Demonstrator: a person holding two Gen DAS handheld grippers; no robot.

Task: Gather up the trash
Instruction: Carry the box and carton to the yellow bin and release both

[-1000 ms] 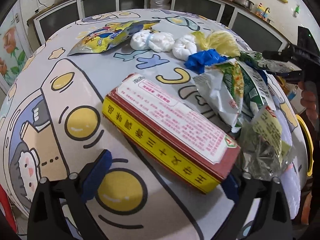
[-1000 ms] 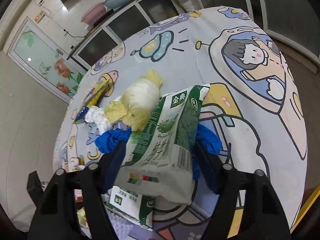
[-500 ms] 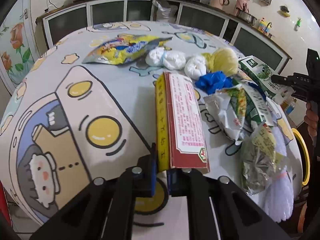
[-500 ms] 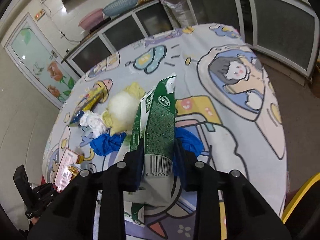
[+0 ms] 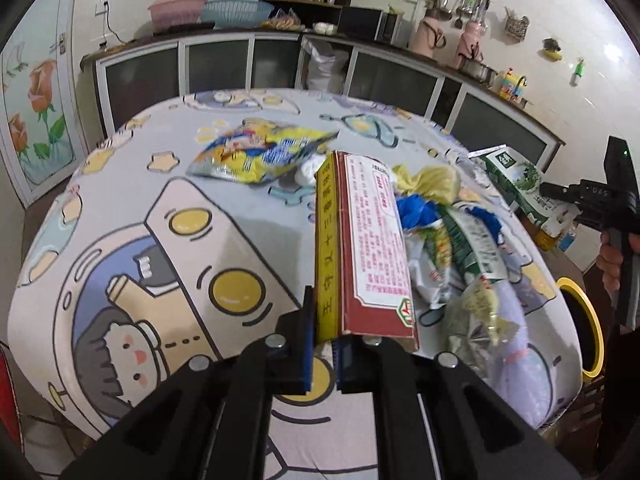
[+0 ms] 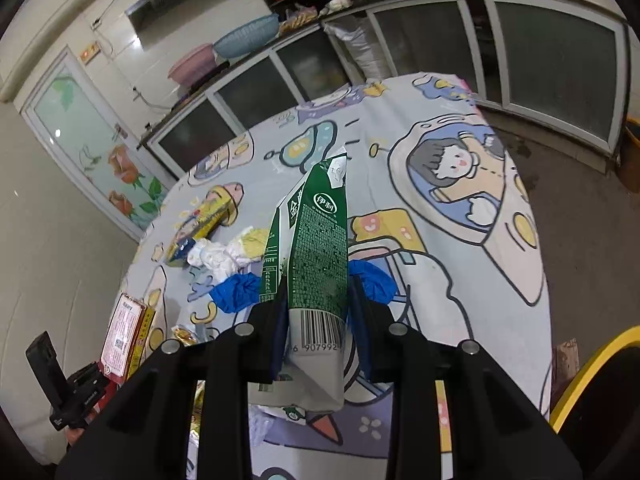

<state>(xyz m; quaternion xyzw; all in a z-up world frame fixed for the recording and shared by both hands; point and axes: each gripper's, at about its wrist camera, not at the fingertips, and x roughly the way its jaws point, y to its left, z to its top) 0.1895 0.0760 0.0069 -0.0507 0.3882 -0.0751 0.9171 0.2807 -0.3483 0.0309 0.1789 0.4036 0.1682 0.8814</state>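
My left gripper (image 5: 323,350) is shut on a flat red and yellow carton (image 5: 362,240), held on edge above the table; the same carton (image 6: 124,334) shows at the left of the right wrist view. My right gripper (image 6: 318,320) is shut on a squashed green and white milk carton (image 6: 316,248), lifted off the cloth; that milk carton (image 5: 520,184) also appears at the right of the left wrist view. Left on the table are a yellow snack bag (image 5: 260,154), white tissue wads (image 6: 216,254), a yellow wrapper (image 5: 432,180), blue crumpled trash (image 6: 236,292) and several green and silver wrappers (image 5: 460,248).
The round table (image 5: 120,220) wears a cartoon-print cloth. A yellow-rimmed bin (image 5: 584,332) stands beside it at the right. Dark cabinets (image 5: 224,64) with basins on top run along the back wall. A hand (image 5: 612,264) grips the right gripper's handle.
Both grippers closed on their cartons and lifted them off the table. The red and yellow carton turned from lying flat to standing on edge, and the table looks further below now.
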